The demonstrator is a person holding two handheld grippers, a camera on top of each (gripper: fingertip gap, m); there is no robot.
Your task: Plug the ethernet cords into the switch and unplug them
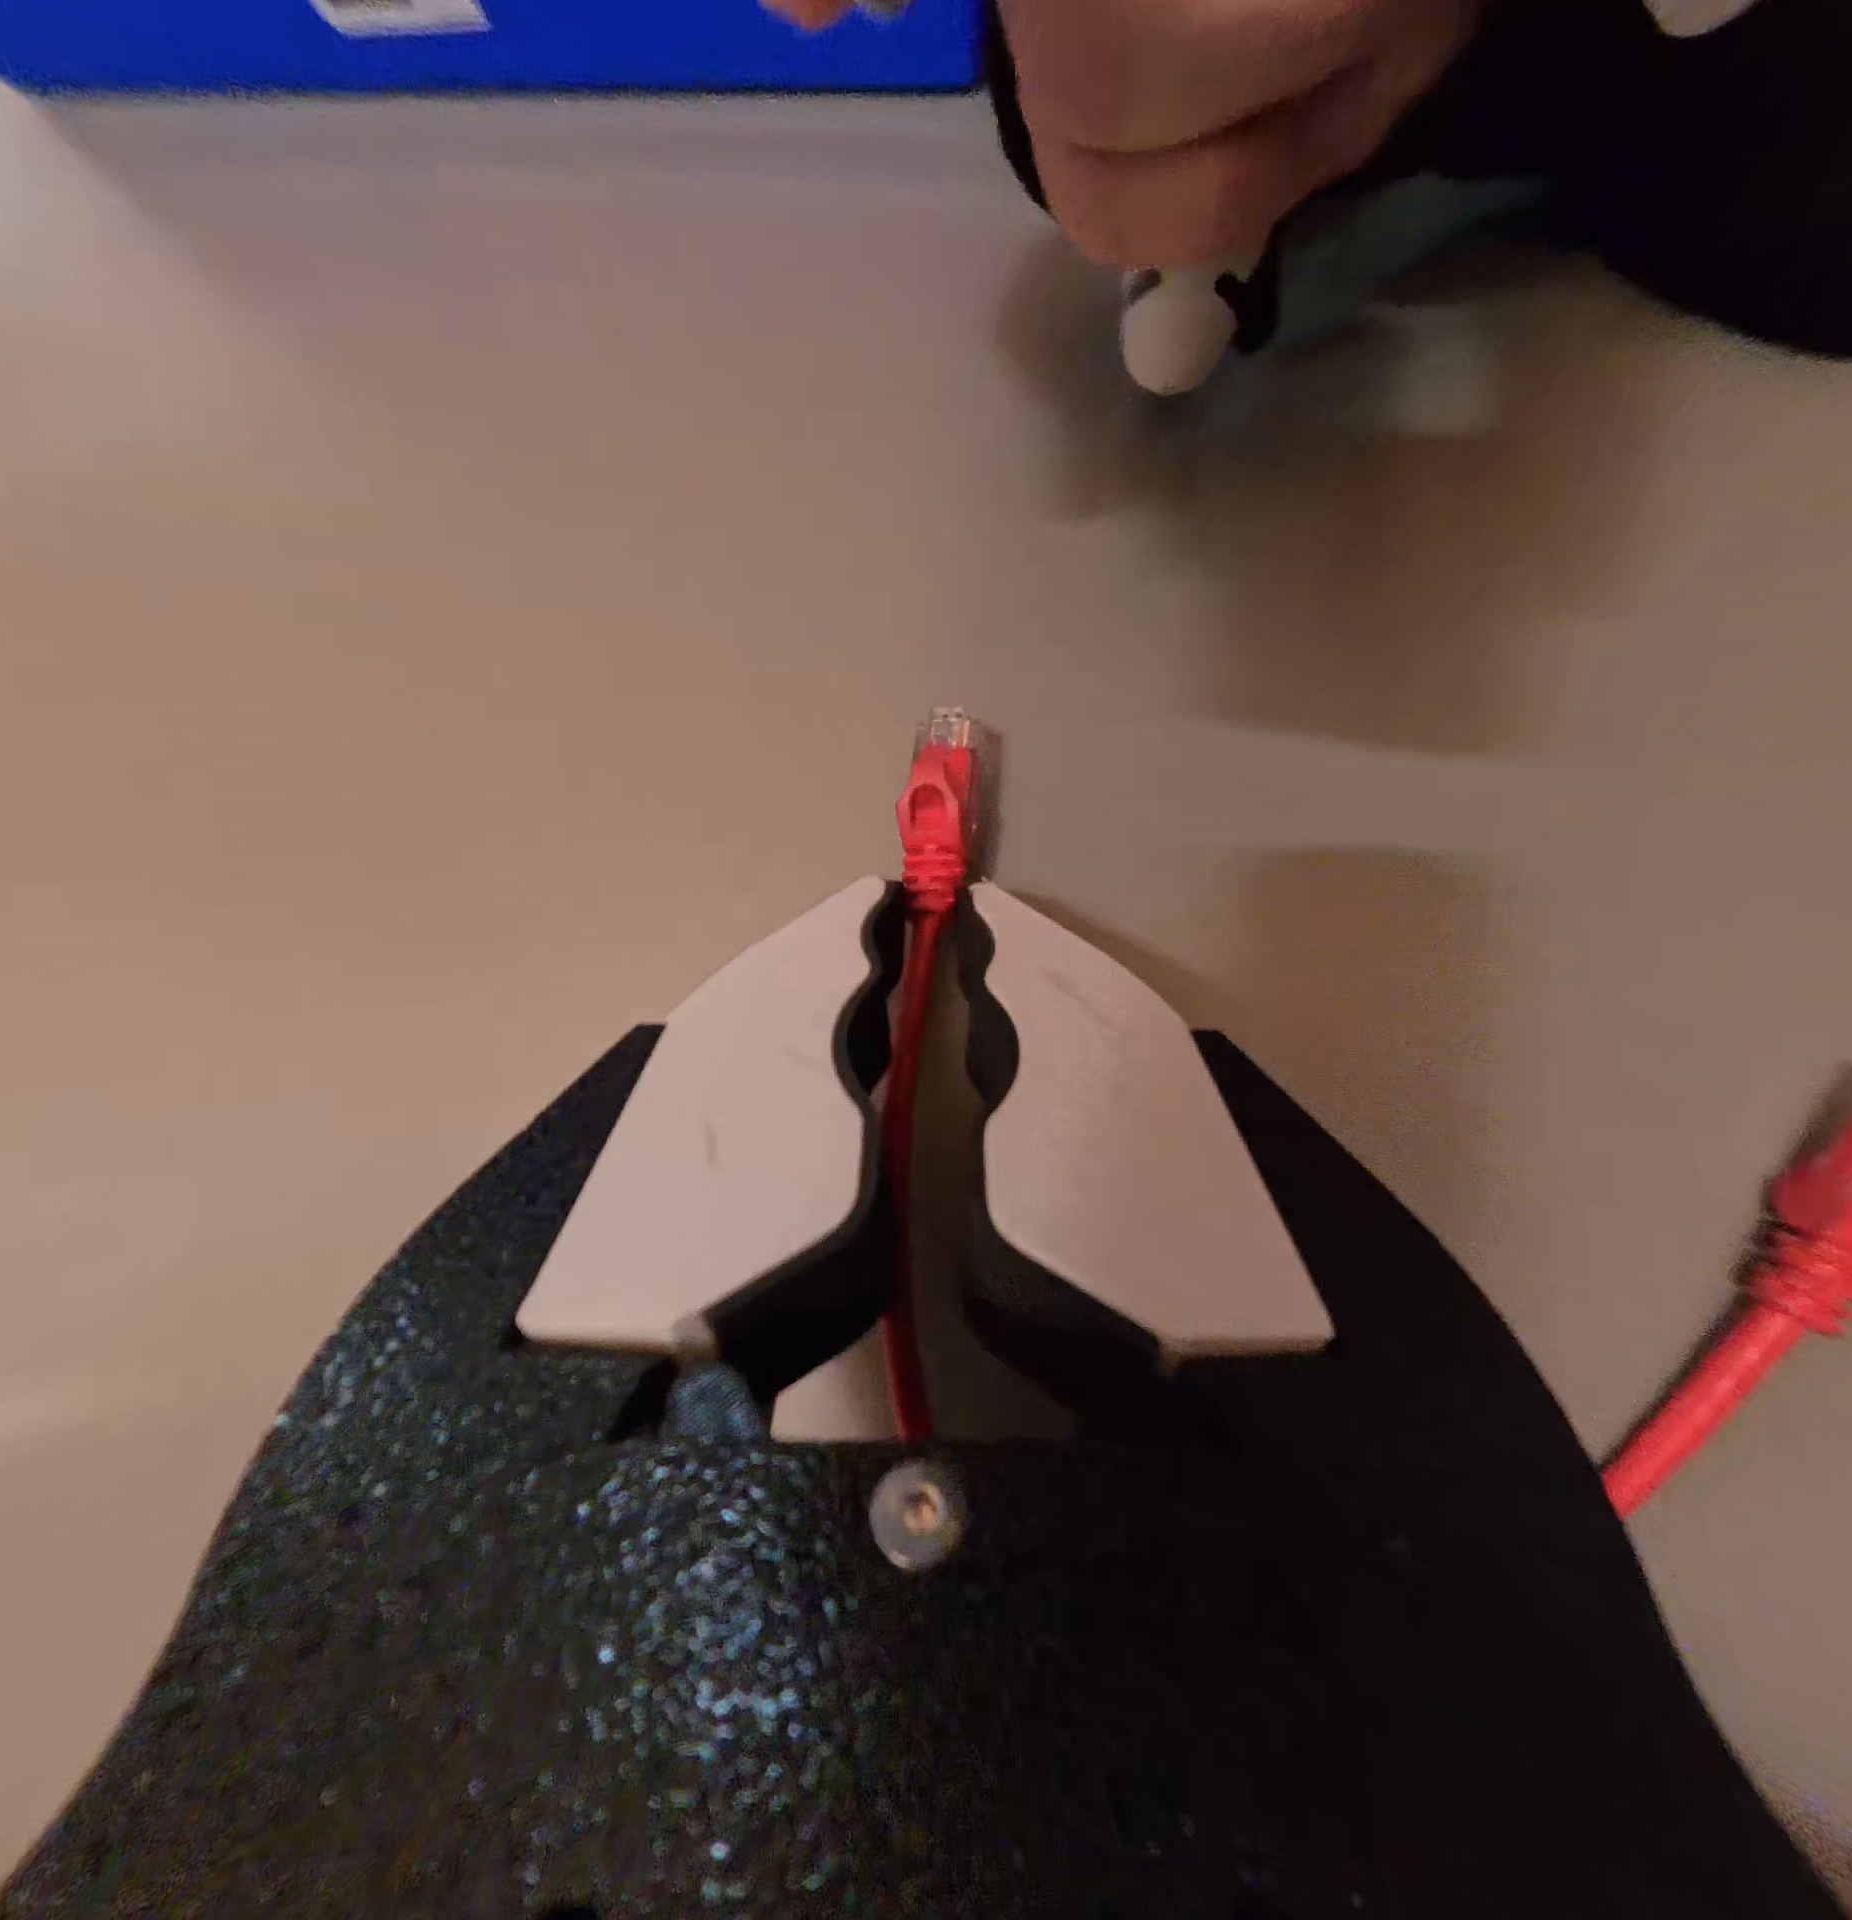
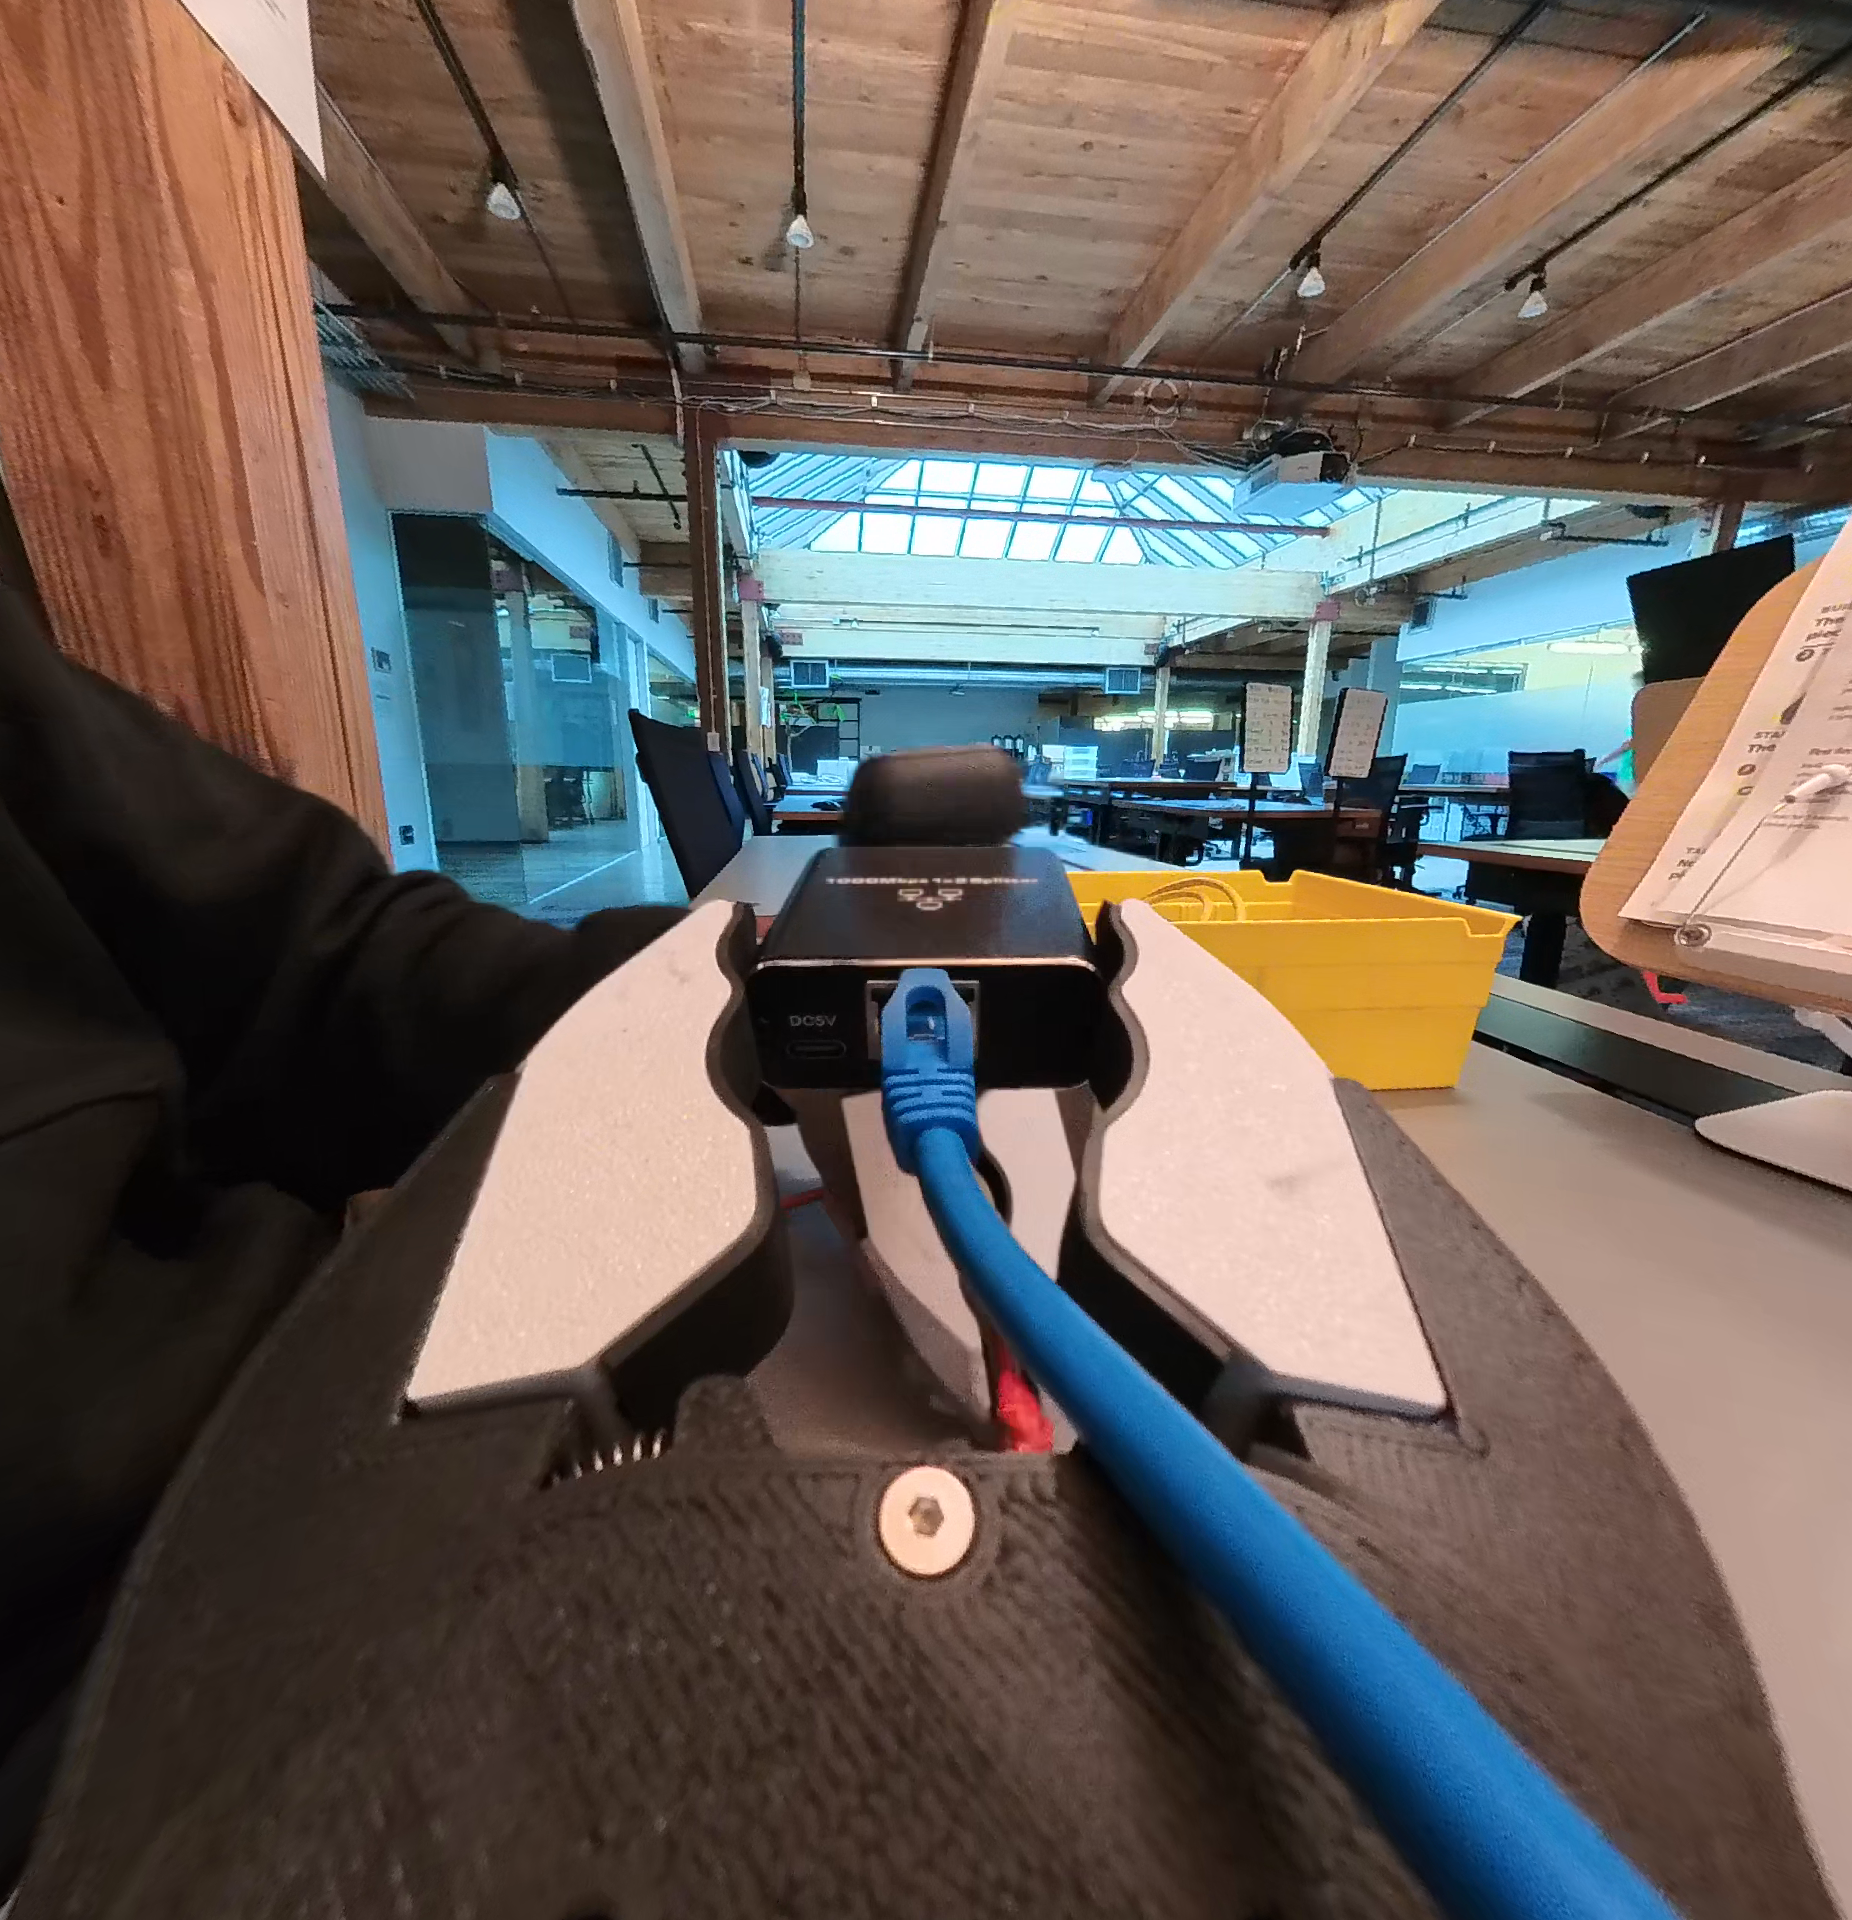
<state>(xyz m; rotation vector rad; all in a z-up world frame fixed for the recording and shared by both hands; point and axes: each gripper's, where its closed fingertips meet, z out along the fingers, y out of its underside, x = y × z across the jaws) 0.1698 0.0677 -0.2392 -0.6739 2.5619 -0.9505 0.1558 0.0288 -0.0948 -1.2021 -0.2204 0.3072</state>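
Left gripper (image 1: 930, 891) pinching a red ethernet cord (image 1: 941, 795) just behind its plug above the table (image 1: 402, 582), right gripper (image 2: 927, 935) clamping the black switch (image 2: 927, 961), blue cord (image 2: 927, 1049) sitting plugged in.

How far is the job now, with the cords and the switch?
Done: the blue cord sits plugged into the black switch, held by the right gripper. In hand: the left gripper pinches a red cord, plug free. Left: plugging it, then unplugging. Another red plug lies aside.
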